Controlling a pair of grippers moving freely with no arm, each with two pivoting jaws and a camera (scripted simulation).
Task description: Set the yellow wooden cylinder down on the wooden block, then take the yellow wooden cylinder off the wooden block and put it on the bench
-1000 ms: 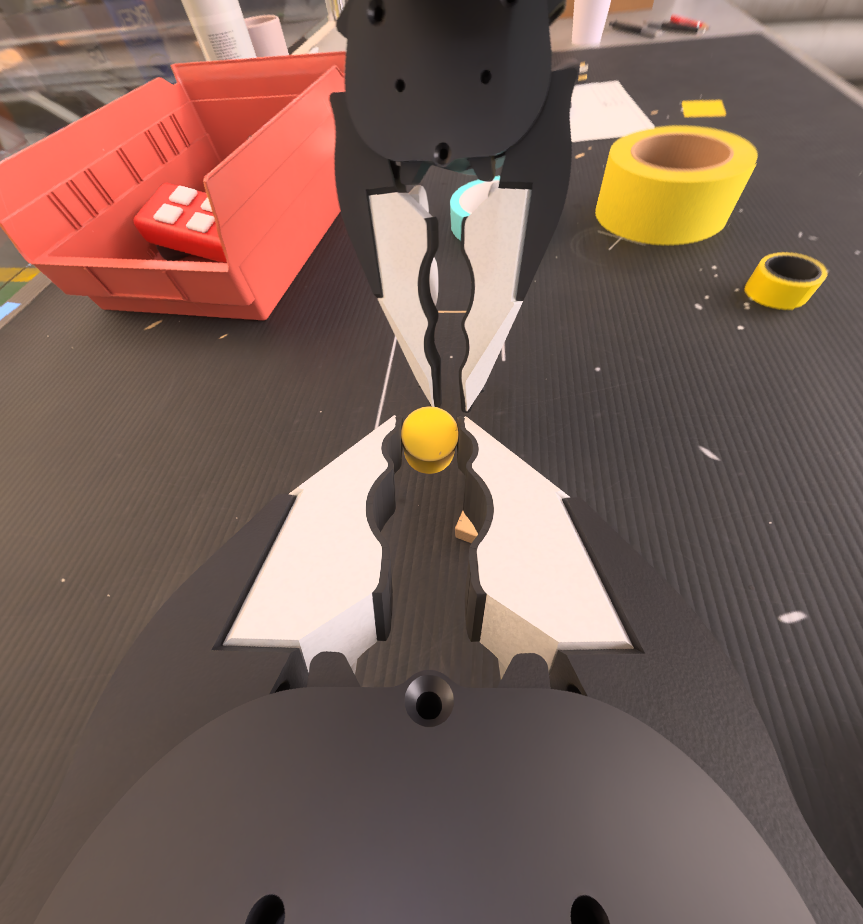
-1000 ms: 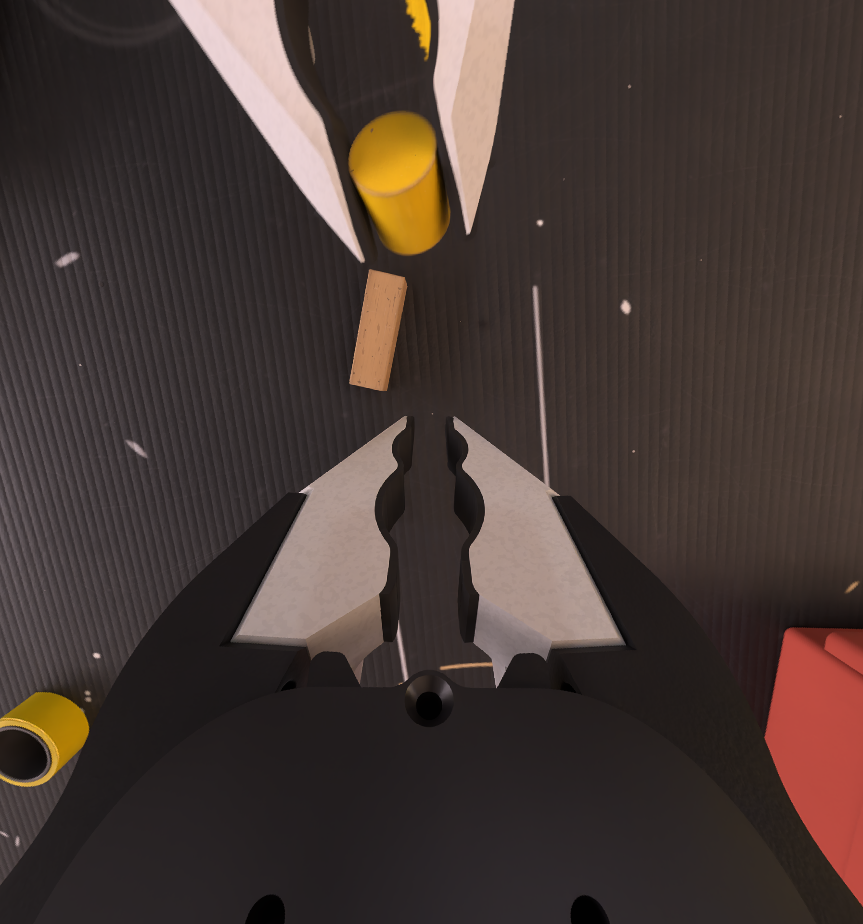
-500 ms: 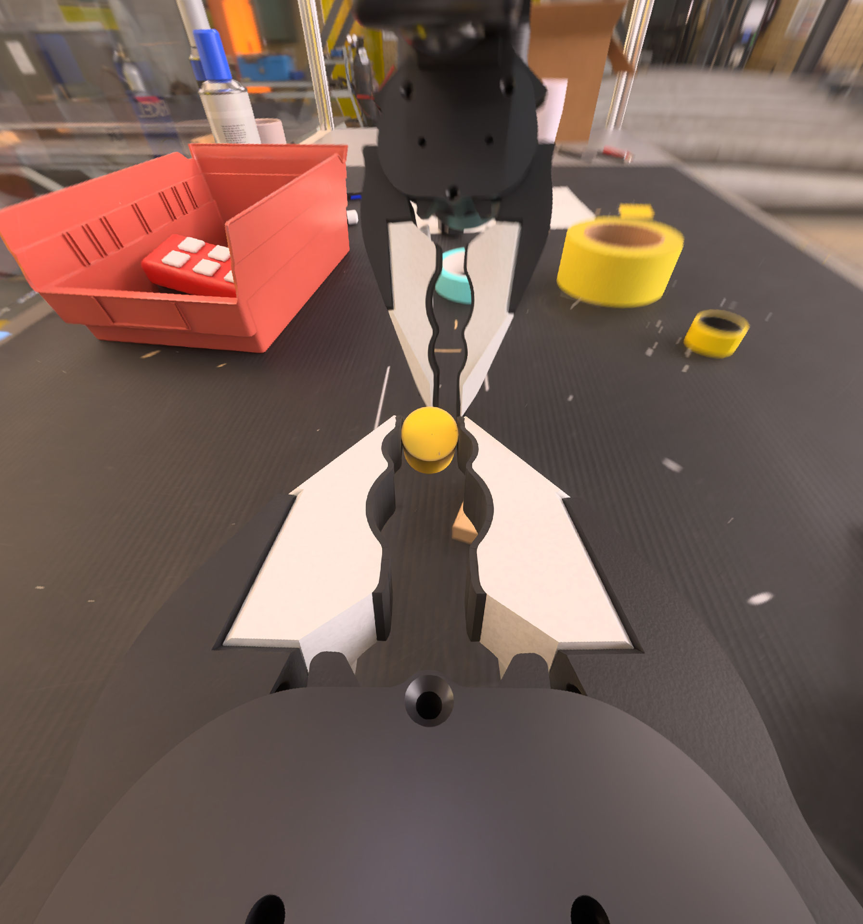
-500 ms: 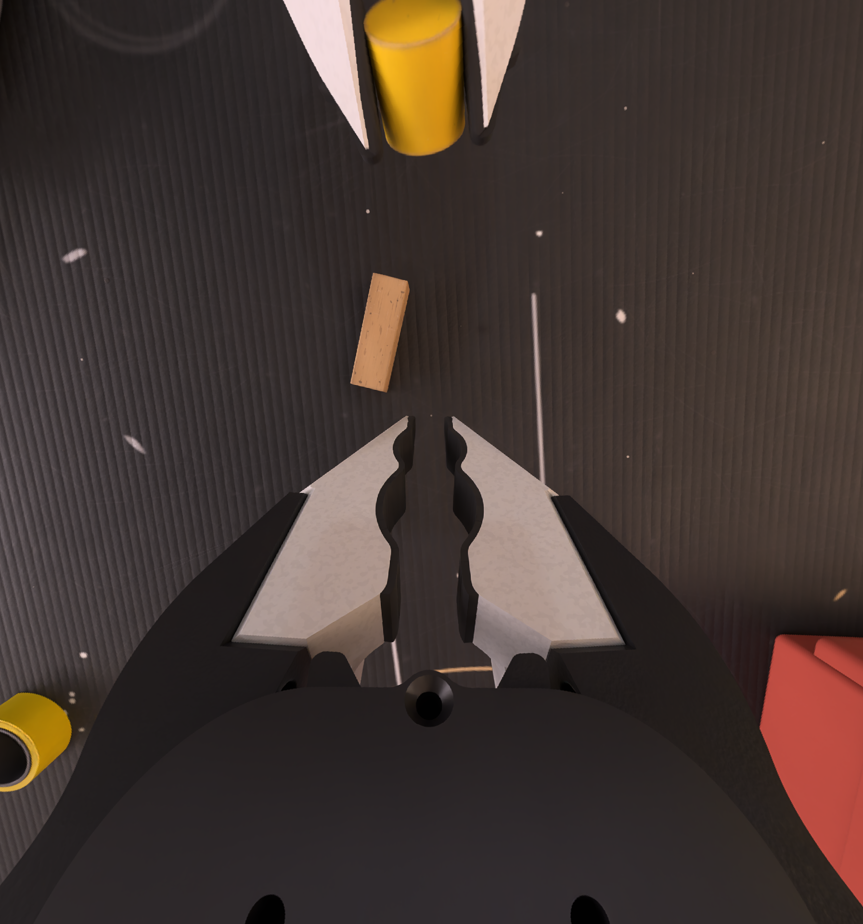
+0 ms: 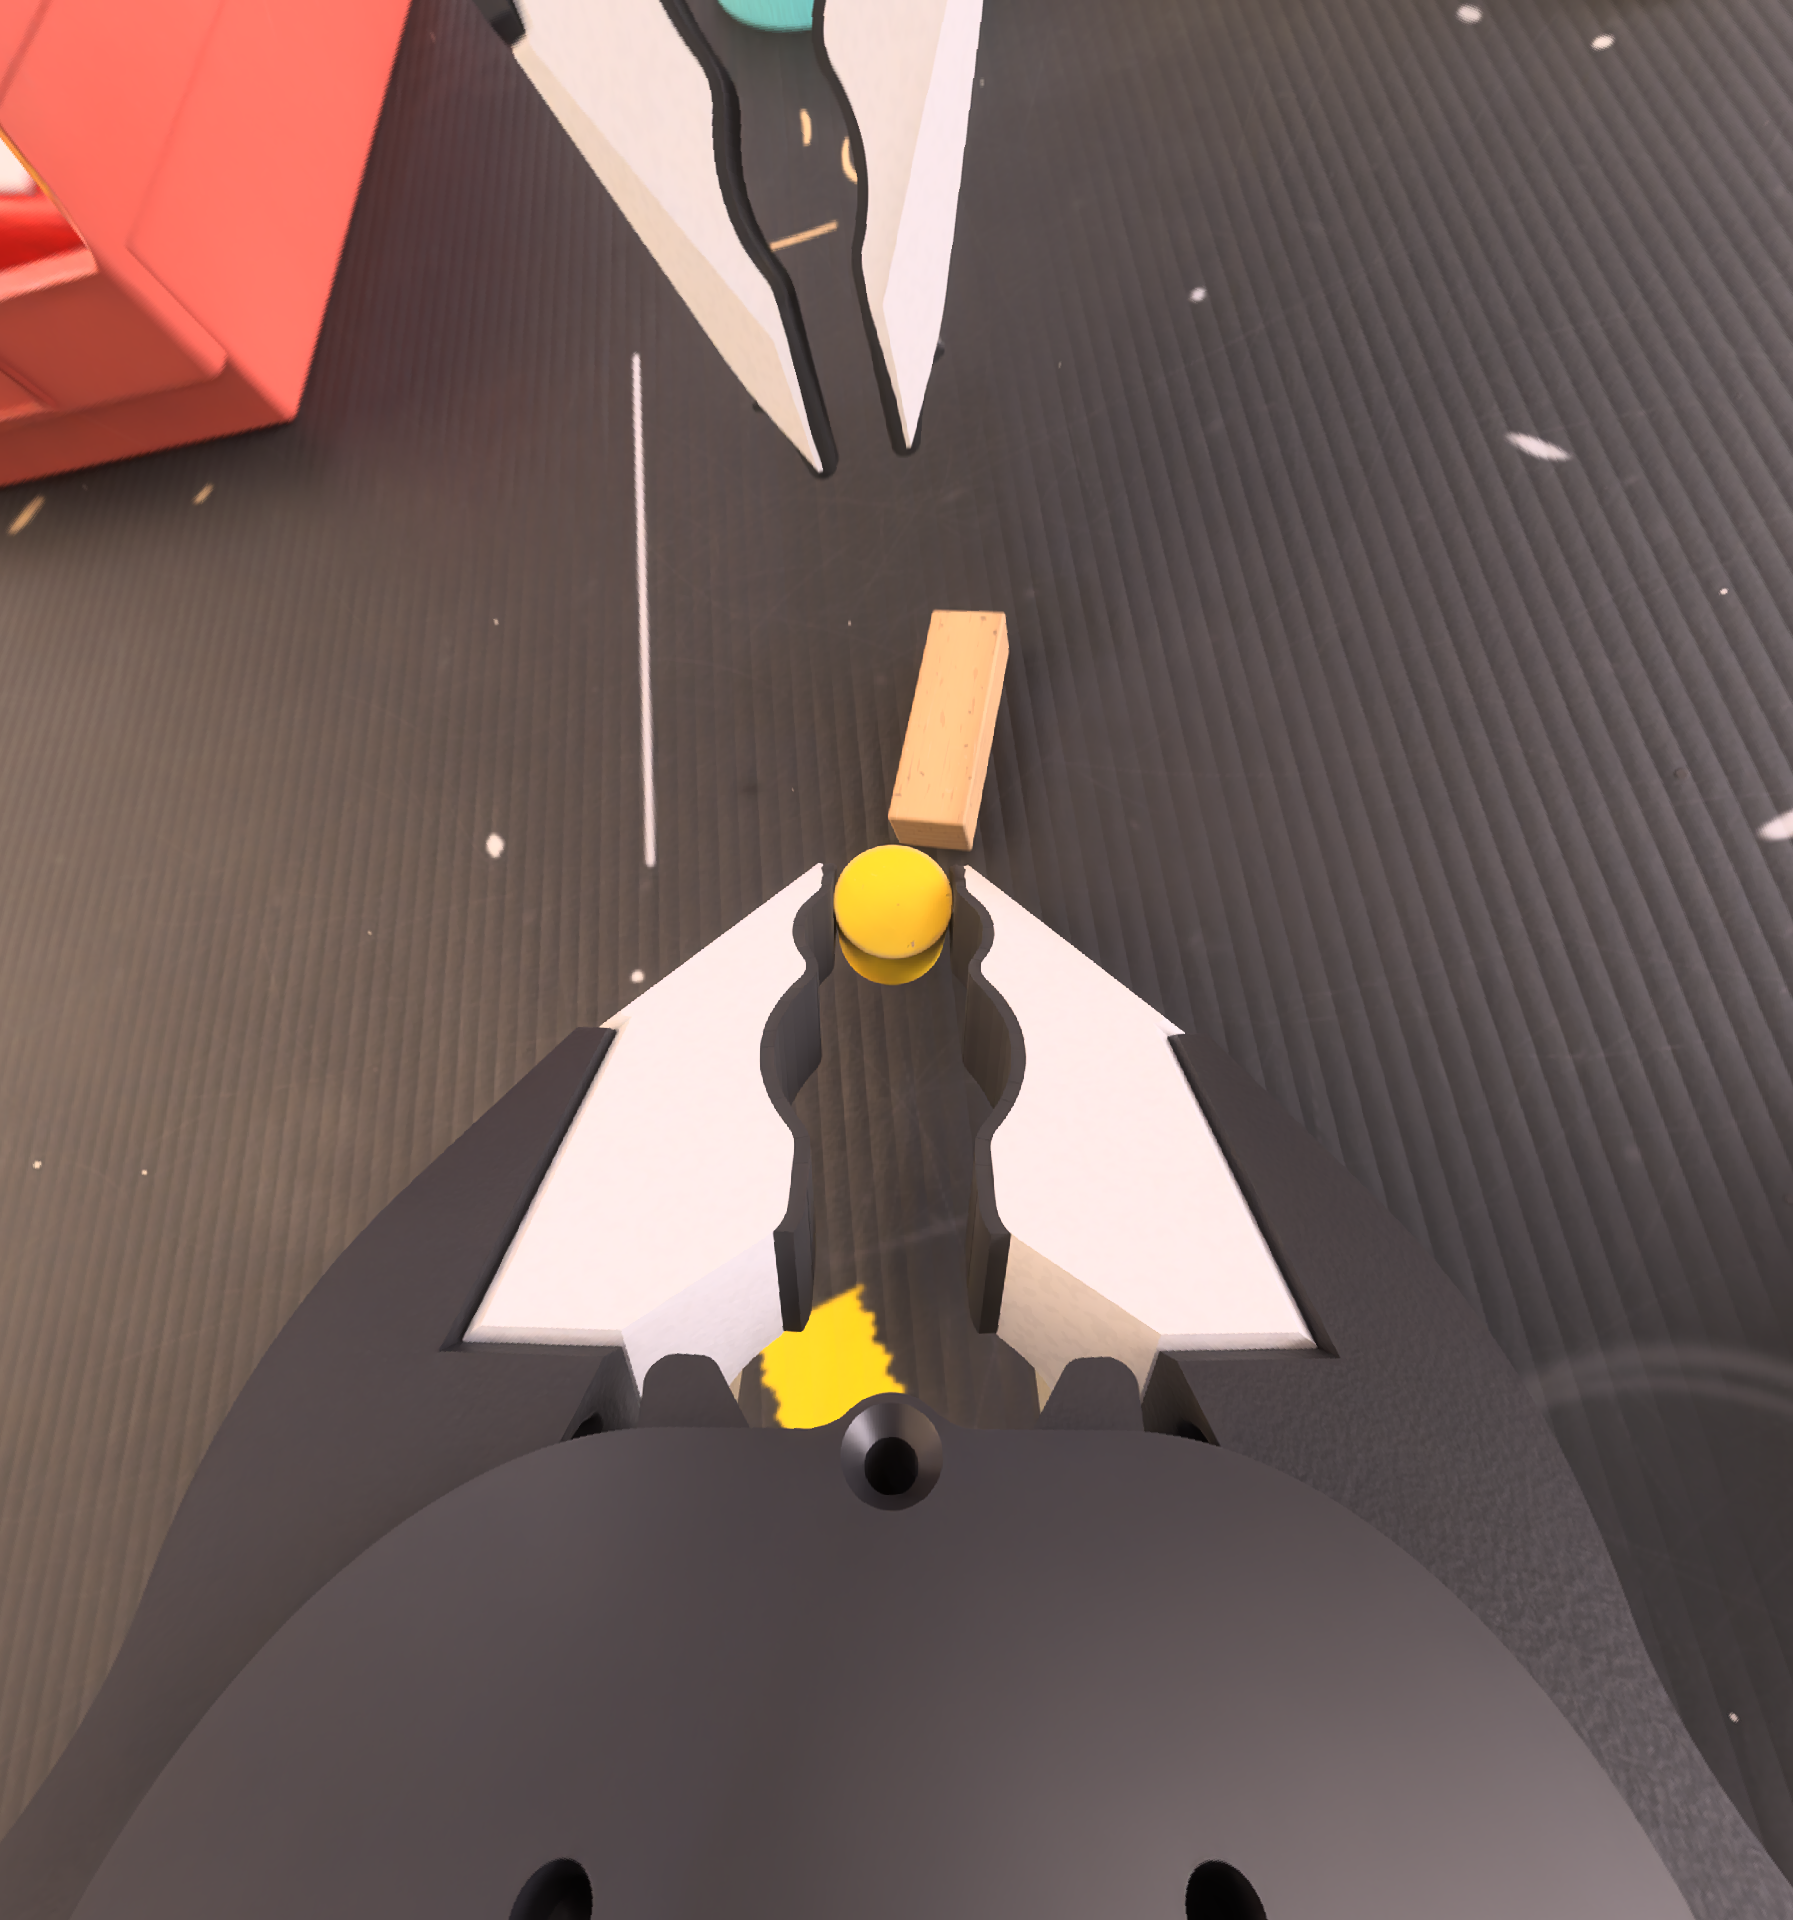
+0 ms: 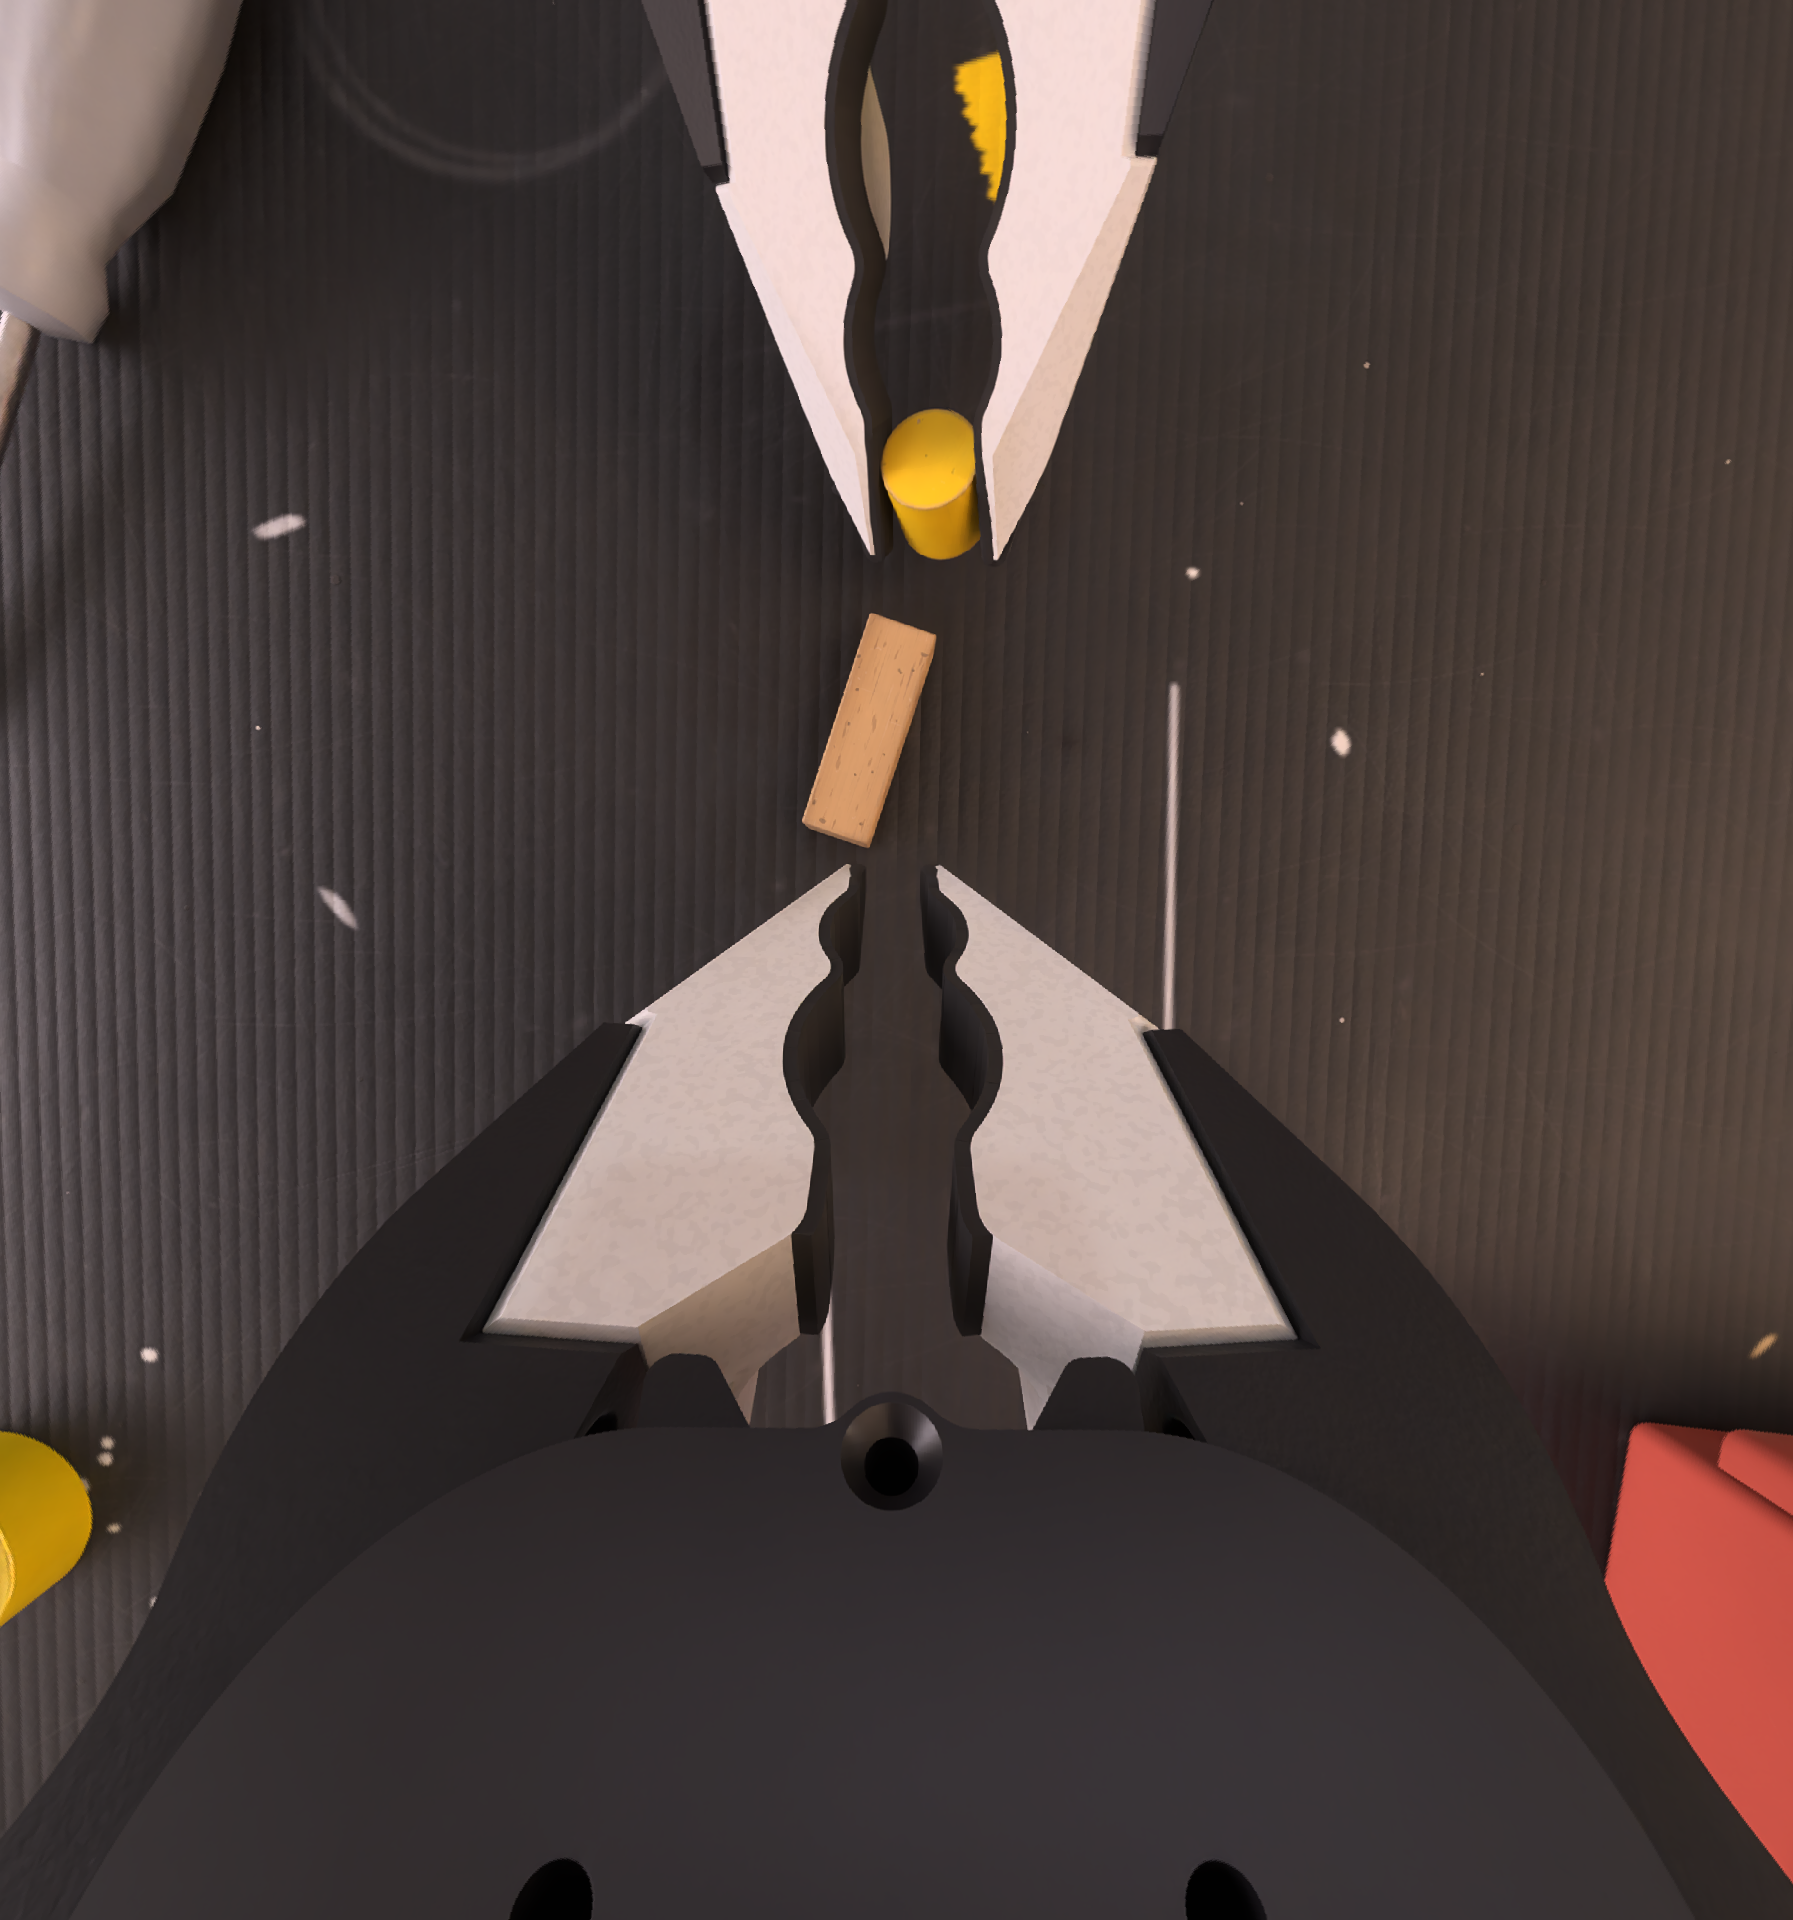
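- Since half a second earlier the left claw [image 5: 892,883] had tipped down toward the worktop [image 5: 1391,727], so the bottles and shelving behind had dropped out of its view and the wooden block [image 5: 949,727] showed in full; in the right wrist view the held cylinder had come much nearer the block.
- The left claw was clamped on the yellow wooden cylinder [image 5: 892,902], pinched upright between its two white fingertips [image 5: 757,935], its round top facing the camera.
- In the left wrist view the block lay flat on the dark ribbed worktop at 12 o'clock from the cylinder, its near end just beyond the fingertips; the cylinder was not resting on it.
- In the right wrist view the cylinder [image 6: 931,483] sat at 12 o'clock, the block [image 6: 869,727] just below it at a slight slant.
- The right claw [image 6: 892,873] held nothing, its jaws parted by a narrow gap, tips just short of the block's near end.
- A red bin [image 5: 123,239] stood at 10 o'clock in the left view.
- In the right view a small yellow tape roll [image 6: 4,1538] lay at 8 o'clock and a grey-handled screwdriver [image 6: 61,187] at 10 o'clock.
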